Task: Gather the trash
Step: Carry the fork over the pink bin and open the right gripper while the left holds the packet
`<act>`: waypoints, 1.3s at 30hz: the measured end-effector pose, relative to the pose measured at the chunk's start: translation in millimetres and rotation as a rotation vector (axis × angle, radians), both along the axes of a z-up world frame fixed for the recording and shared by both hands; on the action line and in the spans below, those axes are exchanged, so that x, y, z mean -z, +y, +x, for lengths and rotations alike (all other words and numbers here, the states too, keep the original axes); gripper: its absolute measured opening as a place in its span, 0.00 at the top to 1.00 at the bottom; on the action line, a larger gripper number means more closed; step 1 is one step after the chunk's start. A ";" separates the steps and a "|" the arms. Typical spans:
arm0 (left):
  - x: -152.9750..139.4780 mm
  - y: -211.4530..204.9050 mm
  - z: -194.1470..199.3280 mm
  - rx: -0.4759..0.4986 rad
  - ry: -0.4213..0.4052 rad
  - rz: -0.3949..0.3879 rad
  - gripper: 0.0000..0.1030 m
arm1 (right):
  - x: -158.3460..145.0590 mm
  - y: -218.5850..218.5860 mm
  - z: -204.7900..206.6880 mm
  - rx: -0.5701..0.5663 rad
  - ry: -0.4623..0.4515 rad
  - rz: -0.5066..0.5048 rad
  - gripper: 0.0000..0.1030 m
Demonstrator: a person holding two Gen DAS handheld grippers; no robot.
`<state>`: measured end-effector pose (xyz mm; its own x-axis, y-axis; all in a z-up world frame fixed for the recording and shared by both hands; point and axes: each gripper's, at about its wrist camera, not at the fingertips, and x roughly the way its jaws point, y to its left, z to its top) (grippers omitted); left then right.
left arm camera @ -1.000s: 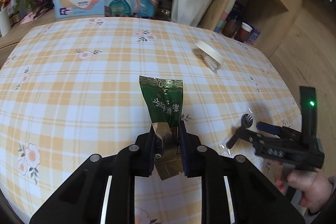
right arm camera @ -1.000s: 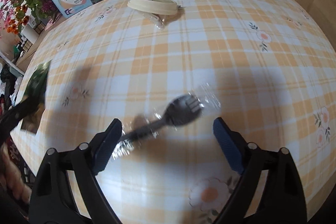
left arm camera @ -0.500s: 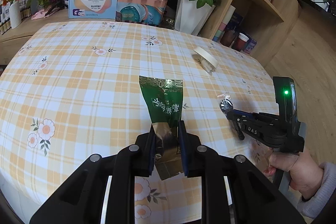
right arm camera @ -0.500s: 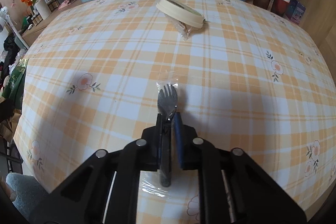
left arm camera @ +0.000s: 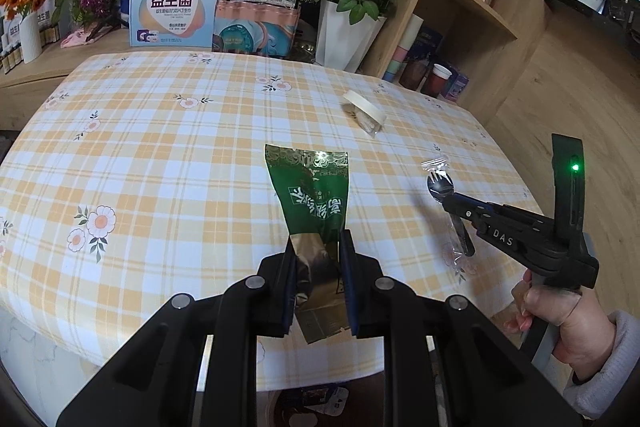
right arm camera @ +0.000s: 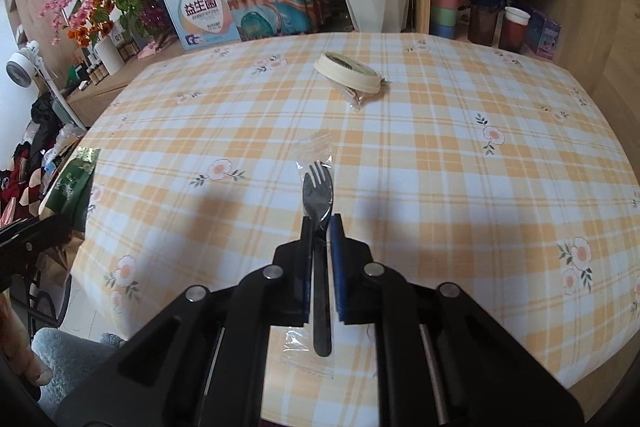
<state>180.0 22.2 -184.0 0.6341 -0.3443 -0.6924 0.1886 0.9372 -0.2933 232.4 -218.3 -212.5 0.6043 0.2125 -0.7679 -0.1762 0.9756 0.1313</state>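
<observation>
My left gripper (left arm camera: 318,247) is shut on a green foil packet (left arm camera: 312,191), held above the near edge of the checked table (left arm camera: 160,155). My right gripper (right arm camera: 320,223) is shut on a black plastic fork in a clear wrapper (right arm camera: 318,187), lifted off the cloth. In the left wrist view the same fork (left arm camera: 440,185) sticks out of the right gripper (left arm camera: 450,201), with a hand (left arm camera: 560,323) below it. A cream paper lid with a small clear wrapper (right arm camera: 347,73) lies further back on the table. The packet (right arm camera: 72,183) shows at the left edge of the right wrist view.
Behind the table stand boxes (left arm camera: 176,13), a white vase of red roses (left arm camera: 348,39) and flower pots (right arm camera: 108,53). A wooden shelf (left arm camera: 472,3) with cups (right arm camera: 444,7) rises at the right. A white fan (right arm camera: 22,71) and clutter sit at the left.
The right gripper closed on the wrapped fork and lifted it off the table. Both grippers pulled back and rose, the left one still carrying the green packet.
</observation>
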 end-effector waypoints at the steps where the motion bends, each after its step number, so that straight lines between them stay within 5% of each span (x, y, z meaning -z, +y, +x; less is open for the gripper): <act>1: -2.2 -0.8 -4.2 0.003 -0.003 0.001 0.81 | -3.8 -0.1 -5.5 -0.003 -0.007 0.004 0.88; 17: -37.1 -8.8 -90.7 0.023 -0.068 0.005 0.81 | -47.8 6.4 -116.7 -0.088 -0.113 0.015 0.88; 39: -55.3 -16.2 -171.3 0.032 -0.120 -0.012 0.81 | -45.1 5.0 -214.4 -0.161 -0.073 0.034 0.88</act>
<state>8.7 6.0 -128.7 0.7009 -0.3734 -0.6077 0.2528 0.9268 -0.2778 18.0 -213.2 -167.5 0.6141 0.3362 -0.7140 -0.3400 0.9292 0.1451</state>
